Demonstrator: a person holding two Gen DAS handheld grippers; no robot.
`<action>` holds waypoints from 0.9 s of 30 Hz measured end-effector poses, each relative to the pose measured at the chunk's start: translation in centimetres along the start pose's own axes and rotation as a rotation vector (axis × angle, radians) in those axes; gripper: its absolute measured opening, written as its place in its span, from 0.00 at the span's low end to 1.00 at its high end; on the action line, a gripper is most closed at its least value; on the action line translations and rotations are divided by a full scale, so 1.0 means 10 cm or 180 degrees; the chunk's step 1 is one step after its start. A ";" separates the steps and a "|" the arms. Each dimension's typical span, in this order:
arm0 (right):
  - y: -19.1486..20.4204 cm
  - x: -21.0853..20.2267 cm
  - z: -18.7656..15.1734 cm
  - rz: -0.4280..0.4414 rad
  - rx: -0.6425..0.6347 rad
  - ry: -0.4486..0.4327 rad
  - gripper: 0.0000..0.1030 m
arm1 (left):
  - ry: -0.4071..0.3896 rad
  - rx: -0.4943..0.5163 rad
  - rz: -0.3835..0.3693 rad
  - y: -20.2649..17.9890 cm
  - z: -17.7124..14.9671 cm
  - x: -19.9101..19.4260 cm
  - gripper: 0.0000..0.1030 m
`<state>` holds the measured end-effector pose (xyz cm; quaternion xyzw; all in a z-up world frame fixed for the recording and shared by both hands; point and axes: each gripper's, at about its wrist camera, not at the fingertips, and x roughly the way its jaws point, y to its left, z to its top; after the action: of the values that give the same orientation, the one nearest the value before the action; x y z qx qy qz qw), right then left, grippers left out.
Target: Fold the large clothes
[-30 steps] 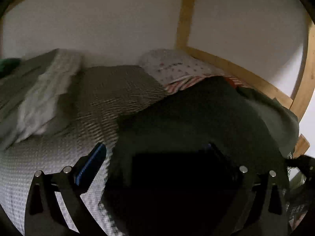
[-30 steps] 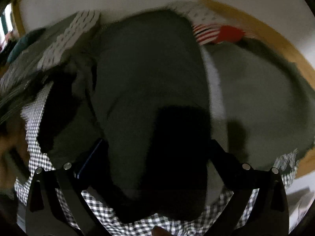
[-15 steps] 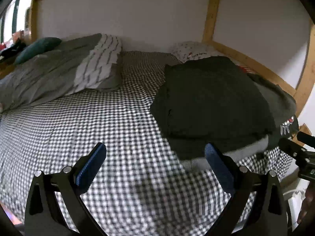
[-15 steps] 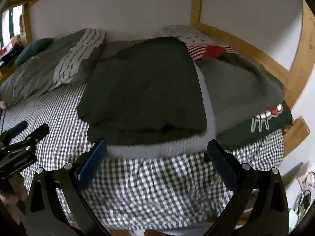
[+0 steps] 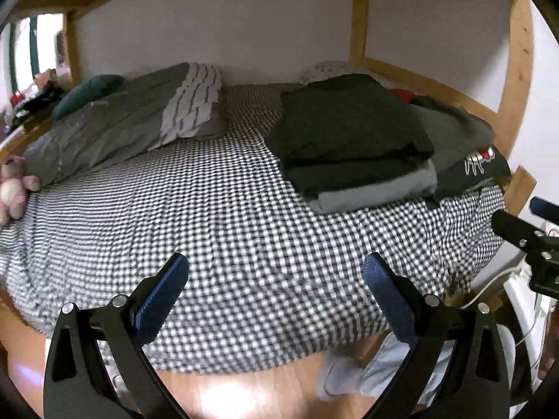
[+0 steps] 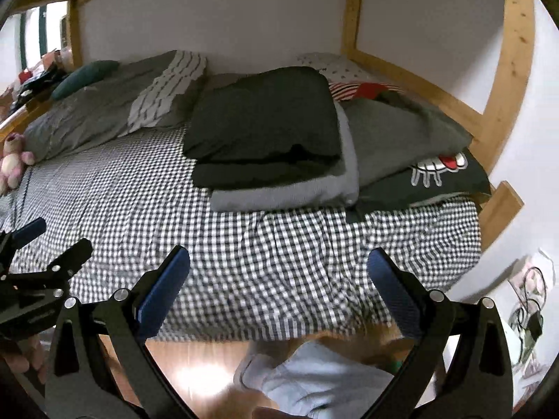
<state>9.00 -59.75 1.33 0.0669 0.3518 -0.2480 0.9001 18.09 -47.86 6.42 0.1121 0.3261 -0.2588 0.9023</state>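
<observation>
- Left wrist view: my left tool [image 5: 276, 279] hangs over the near edge of the bed [image 5: 227, 216], blue pads spread wide, nothing between them.
- Right wrist view: my right tool [image 6: 277, 276] is just as wide apart and empty, above the checkered sheet.
- I see the folded dark garment [image 6: 265, 118] lying on top of a folded grey garment [image 6: 286, 192], on the bed's right half.
- Beside that stack sits a black printed shirt [image 6: 436, 174] under a grey piece.
- A pink plush toy [image 5: 12, 188] rests at the bed's left edge.

White walls [image 5: 216, 28], wooden bunk frame [image 5: 360, 17], checked bedsheet [image 5: 227, 216], wood floor [image 5: 216, 391]
</observation>
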 end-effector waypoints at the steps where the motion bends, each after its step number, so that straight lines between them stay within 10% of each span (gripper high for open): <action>1: -0.01 -0.09 -0.05 0.0010 -0.0018 -0.0013 0.98 | -0.0020 0.0010 0.0056 -0.04 -0.07 -0.12 0.96; 7: -0.09 -0.65 -0.39 0.0057 -0.0084 -0.0076 0.98 | 0.0028 -0.0234 -0.0183 -0.08 -0.33 -0.54 0.96; 15: -0.19 -1.23 -0.86 0.0096 -0.0118 -0.0112 0.98 | 0.0139 -0.0032 0.0085 -0.29 -0.67 -1.00 0.96; 27: -0.43 -1.28 -1.05 0.0088 -0.0047 -0.0178 0.98 | 0.0013 0.0149 0.0276 -0.65 -0.84 -1.22 0.96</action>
<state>-7.49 -55.21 2.31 0.0582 0.3274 -0.2348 0.9134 2.12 -45.42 7.69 0.1477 0.3166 -0.2267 0.9091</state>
